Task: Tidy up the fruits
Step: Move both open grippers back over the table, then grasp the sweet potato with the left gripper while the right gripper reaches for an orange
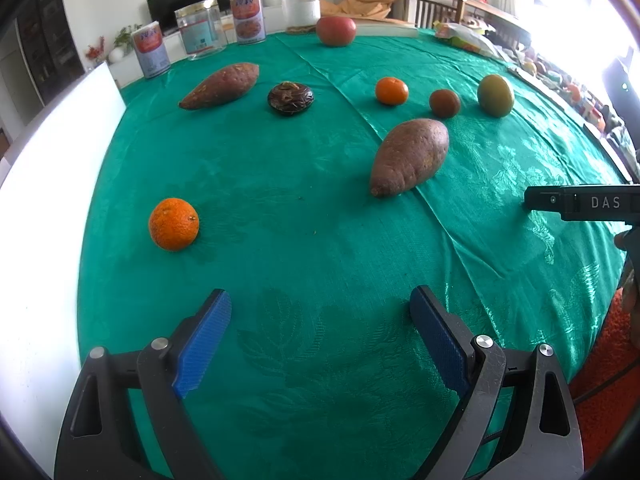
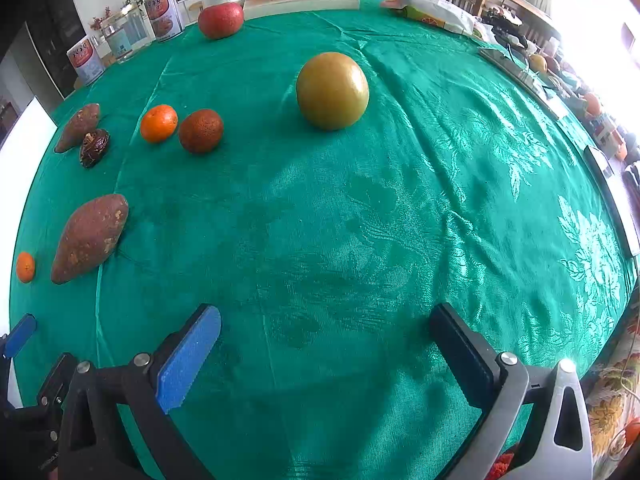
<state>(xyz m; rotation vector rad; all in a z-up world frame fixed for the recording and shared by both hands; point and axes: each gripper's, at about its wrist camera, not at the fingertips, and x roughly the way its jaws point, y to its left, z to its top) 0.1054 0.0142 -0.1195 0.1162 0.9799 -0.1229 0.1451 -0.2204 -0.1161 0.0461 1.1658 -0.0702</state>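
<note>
**Both claws wait, spread, over a scattered bench**

Blue pads of the left claw (image 1: 320,320) fill the bottom of its frame, spread wide and gripping nothing, low over bare green cloth (image 1: 304,240). Nearest fruit is an orange (image 1: 174,224) at middle left, sitting alone. At centre right lies a sweet potato (image 1: 410,156); a second one (image 1: 220,86) lies at upper left, just beside a dark, wrinkled round thing (image 1: 291,97) I cannot identify. Toward the upper right a small orange (image 1: 391,90), a brown fruit (image 1: 444,103) and a green-yellow fruit (image 1: 495,95) form a loose row, apart from one another. A red fruit (image 1: 336,31) stands at the top edge near some cans (image 1: 248,18).

In the right wrist view, the right claw (image 2: 324,344) is likewise spread and empty, aimed up the frame toward the green-yellow fruit (image 2: 332,91), which sits nearest its line.

Nothing is grouped yet, so sorting seems barely begun. Open jaws held low suit a first pick: probably the lone orange for the left, the green-yellow fruit for the right. Round fruit could roll on the slick cloth if nudged off-centre.
</note>
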